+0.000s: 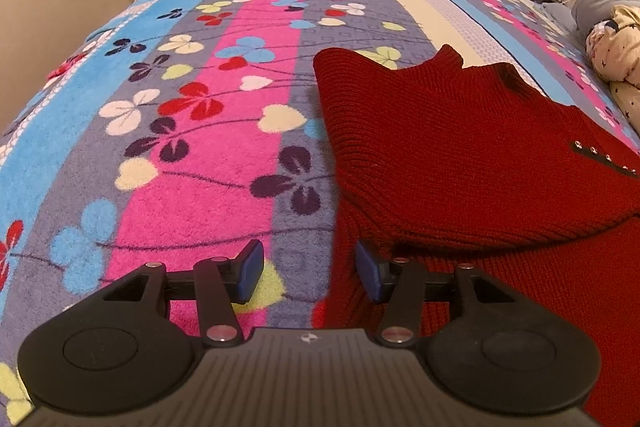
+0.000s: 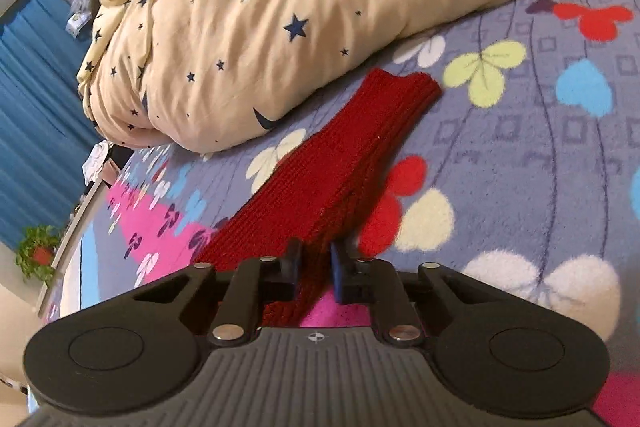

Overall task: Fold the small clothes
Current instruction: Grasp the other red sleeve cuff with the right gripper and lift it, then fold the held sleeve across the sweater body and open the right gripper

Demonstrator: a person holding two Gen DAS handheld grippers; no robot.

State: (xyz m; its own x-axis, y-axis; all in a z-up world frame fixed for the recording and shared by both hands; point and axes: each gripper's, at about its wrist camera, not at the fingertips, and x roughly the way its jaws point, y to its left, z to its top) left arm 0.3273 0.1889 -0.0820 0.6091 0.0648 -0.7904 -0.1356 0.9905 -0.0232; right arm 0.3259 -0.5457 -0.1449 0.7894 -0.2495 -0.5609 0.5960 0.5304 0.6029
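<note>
One fold looks done — the red sweater [image 1: 460, 155] lies doubled at three o'clock on the blanket [image 1: 208, 115]. Left gripper [image 1: 310, 271] gapes empty; right gripper [image 2: 314, 269] pinches the sleeve [image 2: 340, 163] — folding remains.

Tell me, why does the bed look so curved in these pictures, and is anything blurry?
Left wrist view: the fisheye lens bows the flowered blanket into a dome; the red sweater is sharp, under warm indoor light. Right wrist view: tilted horizon, corners darkened, the star-print quilt and sweater sleeve fairly sharp, the blanket edges slightly smeared.
</note>
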